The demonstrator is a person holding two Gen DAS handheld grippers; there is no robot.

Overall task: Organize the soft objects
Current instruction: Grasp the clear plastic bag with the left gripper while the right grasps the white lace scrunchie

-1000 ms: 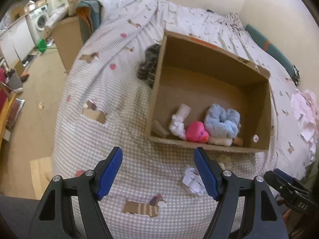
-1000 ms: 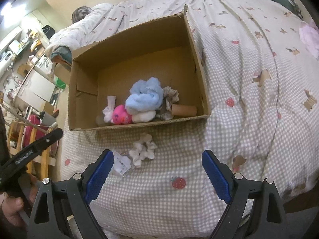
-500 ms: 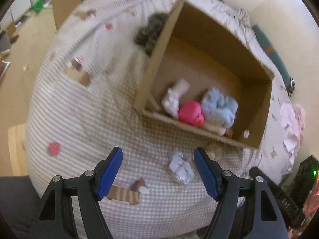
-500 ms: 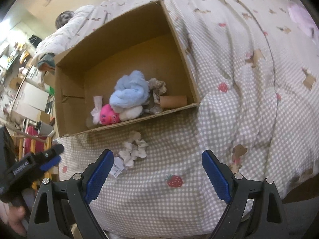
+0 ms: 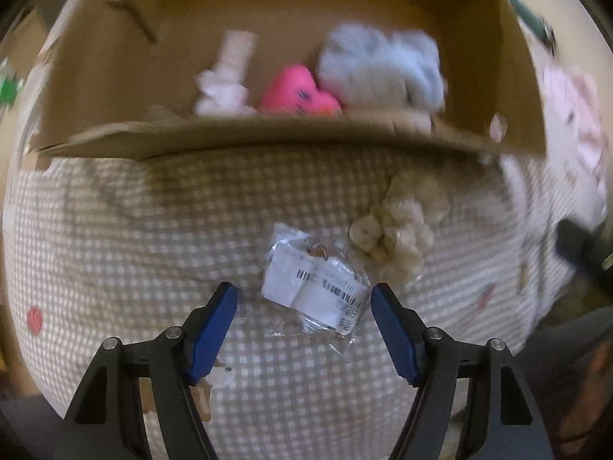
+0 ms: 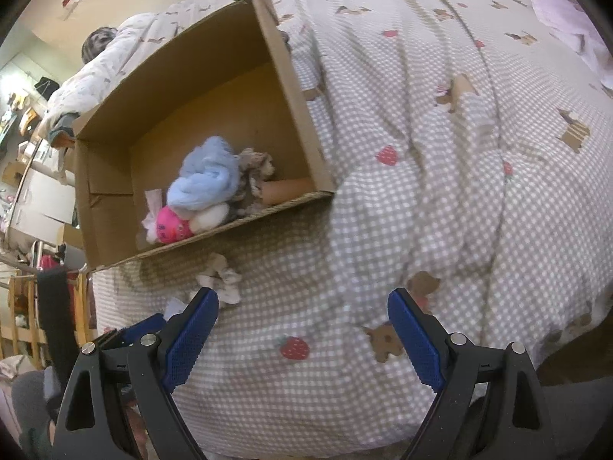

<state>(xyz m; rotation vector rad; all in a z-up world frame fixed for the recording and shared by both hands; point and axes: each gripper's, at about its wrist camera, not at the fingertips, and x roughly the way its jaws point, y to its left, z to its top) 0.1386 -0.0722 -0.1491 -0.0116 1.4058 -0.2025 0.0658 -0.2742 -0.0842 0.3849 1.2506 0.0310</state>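
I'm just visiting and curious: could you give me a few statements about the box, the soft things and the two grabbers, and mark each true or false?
1. The left gripper is open, with a clear plastic packet on the bedspread between its fingers. True.
2. The cardboard box is empty. False: it holds a pink toy, a light blue cloth and other soft items.
3. A cream scrunchie lies on the bedspread outside the box. True.
4. The right gripper is clamped on the blue cloth. False: it is open and holds nothing.
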